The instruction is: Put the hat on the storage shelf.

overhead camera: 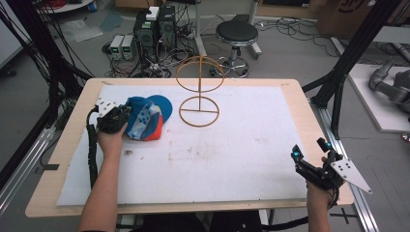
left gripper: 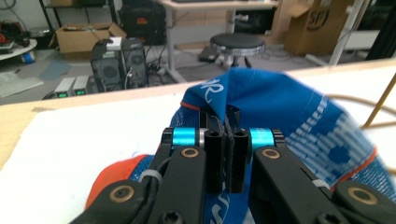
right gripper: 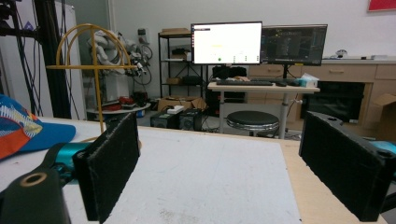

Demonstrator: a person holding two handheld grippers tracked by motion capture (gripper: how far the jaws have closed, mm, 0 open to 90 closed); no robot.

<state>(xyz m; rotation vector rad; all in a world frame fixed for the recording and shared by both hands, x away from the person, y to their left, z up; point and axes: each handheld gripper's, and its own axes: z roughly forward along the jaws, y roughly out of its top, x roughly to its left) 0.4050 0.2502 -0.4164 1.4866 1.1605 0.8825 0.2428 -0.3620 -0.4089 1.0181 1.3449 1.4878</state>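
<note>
While my left gripper [left gripper: 223,135] is clamped on a fold of the blue cap [overhead camera: 145,117], its jaws pressed together with fabric between them, my right gripper [overhead camera: 312,155] waits spread wide and empty over the table's near right corner. The cap lies on the white mat [overhead camera: 241,154] at the left, its brim pointing toward the wire stand [overhead camera: 199,89], which rises just beside it. My worry is the grip: I hold only a thin pinch of soft cloth, so I judge that a quick lift could let it slide out, or the crown could sag and collapse. Swinging the cap rightward could also snag the stand's hoop and tip it, since it looks light. As for writing, the cap carries white lettering near the pinch, too creased to read; a cardboard box [left gripper: 314,25] beyond the table shows partial dark letters I cannot make out.
</note>
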